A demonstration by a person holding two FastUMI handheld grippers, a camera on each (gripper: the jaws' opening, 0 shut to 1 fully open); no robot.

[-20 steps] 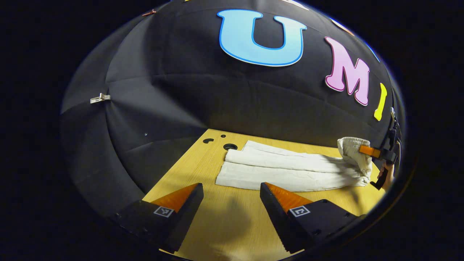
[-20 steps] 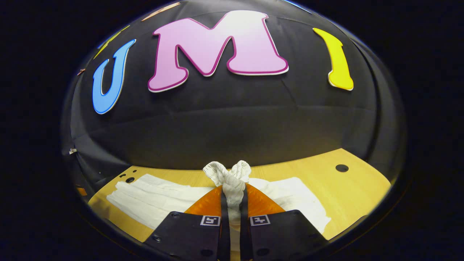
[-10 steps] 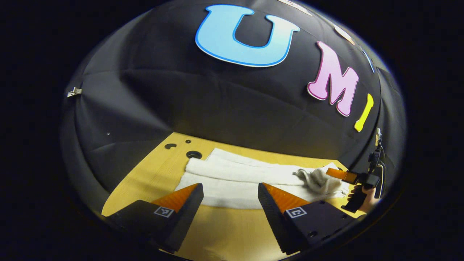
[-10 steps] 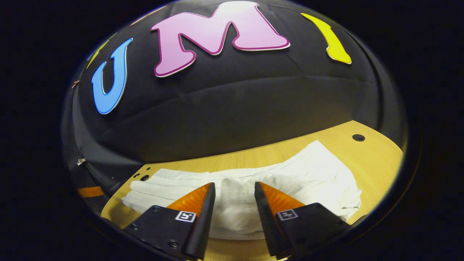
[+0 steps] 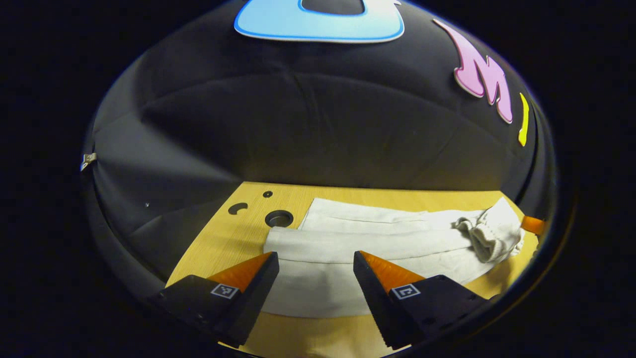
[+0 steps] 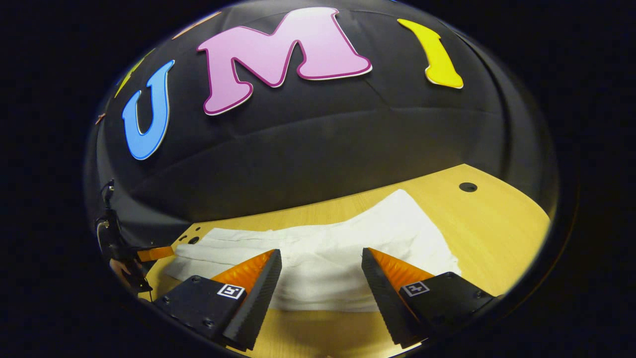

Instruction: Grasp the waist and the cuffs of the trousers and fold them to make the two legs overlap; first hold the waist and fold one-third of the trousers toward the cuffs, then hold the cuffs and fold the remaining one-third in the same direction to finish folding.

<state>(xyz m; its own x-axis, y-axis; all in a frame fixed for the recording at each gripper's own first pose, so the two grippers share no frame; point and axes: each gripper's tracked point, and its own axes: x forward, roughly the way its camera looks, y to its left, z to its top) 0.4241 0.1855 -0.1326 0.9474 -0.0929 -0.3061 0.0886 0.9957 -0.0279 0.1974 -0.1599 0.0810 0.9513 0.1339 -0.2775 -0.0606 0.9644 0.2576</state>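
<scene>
trousers (image 5: pixel 367 248), white, lying lengthwise on a wooden table (image 5: pixel 238 238) with the two legs side by side, one leg nearer the camera in the left gripper view and the other behind it toward the black cloth wall (image 5: pixel 308 129). waist (image 5: pixel 489 233) sitting bunched and turned back on itself at the far right end in the left gripper view, its ribbed band showing; in the right gripper view the same garment (image 6: pixel 348 253) is spreading wide across the table, broad end reaching toward the right. cuffs (image 5: pixel 298 233) lying flat at the left end, just beside a round hole (image 5: pixel 278 218) in the tabletop, with two smaller holes near it. left gripper (image 5: pixel 316 263) hovering low over the near leg, fingers standing well apart, cloth showing between them, neither finger visibly pressing on it. right gripper (image 6: pixel 321 261) hanging over the trousers' middle part, fingers likewise spread wide and gripping nothing. in the right gripper view the other gripper is showing at the far left edge, held by a hand (image 6: pixel 121 268), beside the cuff end. one more round hole (image 6: pixel 467 187) sitting in the bare table past the garment's broad end. a small clip (image 5: pixel 88 160) is pinning the wall at left.
</scene>
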